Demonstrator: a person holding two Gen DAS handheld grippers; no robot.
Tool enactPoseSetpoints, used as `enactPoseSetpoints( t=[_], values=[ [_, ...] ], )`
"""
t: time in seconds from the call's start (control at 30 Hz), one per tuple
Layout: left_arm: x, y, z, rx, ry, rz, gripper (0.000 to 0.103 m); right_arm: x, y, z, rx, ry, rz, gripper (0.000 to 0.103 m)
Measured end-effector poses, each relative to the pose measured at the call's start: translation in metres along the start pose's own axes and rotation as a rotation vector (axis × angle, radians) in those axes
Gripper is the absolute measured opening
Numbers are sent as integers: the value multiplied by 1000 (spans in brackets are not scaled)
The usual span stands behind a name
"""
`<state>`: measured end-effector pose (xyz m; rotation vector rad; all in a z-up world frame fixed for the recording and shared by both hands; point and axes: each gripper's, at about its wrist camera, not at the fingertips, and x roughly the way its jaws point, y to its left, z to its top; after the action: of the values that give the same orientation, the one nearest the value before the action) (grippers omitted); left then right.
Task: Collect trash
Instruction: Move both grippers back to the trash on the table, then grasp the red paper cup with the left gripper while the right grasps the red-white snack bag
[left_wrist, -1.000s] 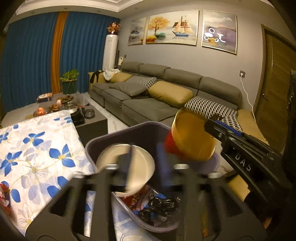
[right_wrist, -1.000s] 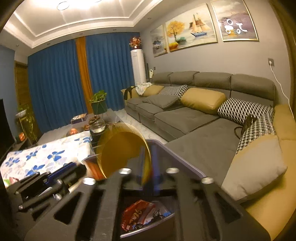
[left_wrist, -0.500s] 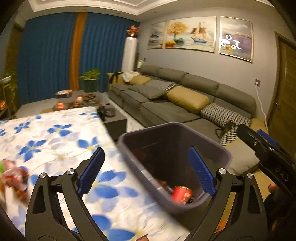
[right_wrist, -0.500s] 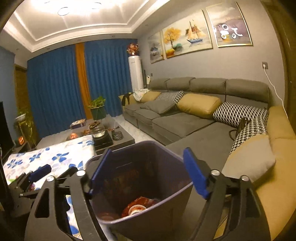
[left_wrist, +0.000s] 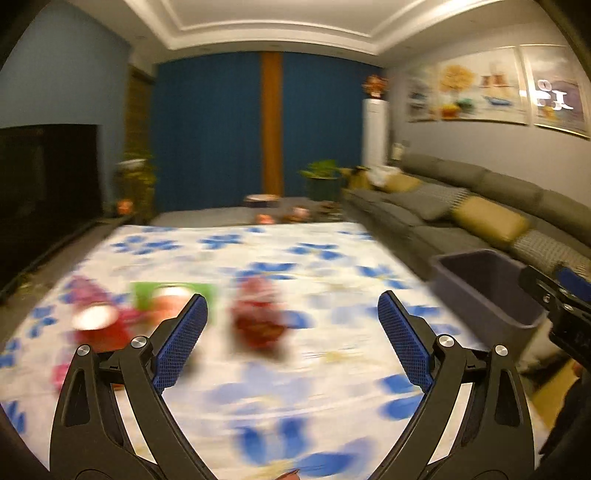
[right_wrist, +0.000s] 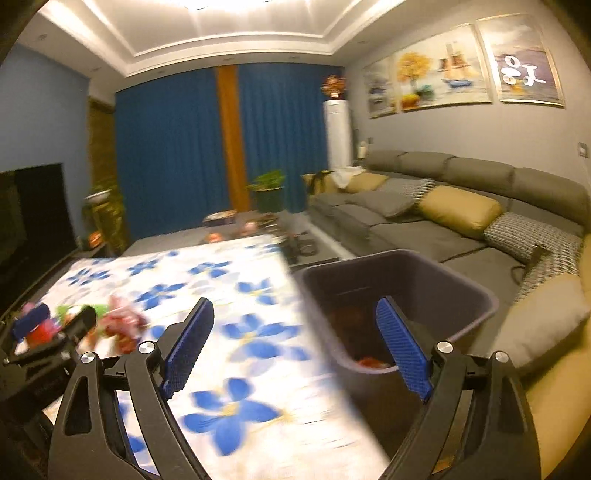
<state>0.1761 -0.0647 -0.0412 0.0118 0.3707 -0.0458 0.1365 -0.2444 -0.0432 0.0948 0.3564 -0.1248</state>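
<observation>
Gaping empty, the left gripper (left_wrist: 291, 343) and right gripper (right_wrist: 295, 343) both hold nothing. Beyond them, blurred red and green wrappers (left_wrist: 258, 317) lie uncollected on the flowered tablecloth (left_wrist: 295, 387); the bin (right_wrist: 402, 291), beside the table, already holds some trash.

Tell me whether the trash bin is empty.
Not empty. The right wrist view shows red trash lying at the bottom of the bin; how full, cannot tell.

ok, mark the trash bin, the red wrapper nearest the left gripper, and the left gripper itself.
trash bin (right_wrist: 476, 291): right wrist view, far right rim.
red wrapper (left_wrist: 258, 325): left wrist view, blurred middle.
left gripper (left_wrist: 293, 341): left wrist view, midway between open fingertips.
</observation>
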Motion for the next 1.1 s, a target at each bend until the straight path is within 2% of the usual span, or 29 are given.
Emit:
enactPoseSetpoints(
  t=[0.17,0.4,0.6,0.83,1.1],
  values=[
    [-14,76,-5,-64,7,137,92,4,55,-7,-53,29,92,87],
    [-21,142,-15,-112,20,207,92,14,112,-18,-108,62,162,87],
    [-10,160,-20,-129,47,187,92,28,135,-24,-123,96,184,87],
    [24,171,-22,-140,104,144,91,47,155,-23,-140,120,188,87],
    [48,180,-29,-166,174,115,73,90,182,-21,-177,161,179,87]
  ],
)
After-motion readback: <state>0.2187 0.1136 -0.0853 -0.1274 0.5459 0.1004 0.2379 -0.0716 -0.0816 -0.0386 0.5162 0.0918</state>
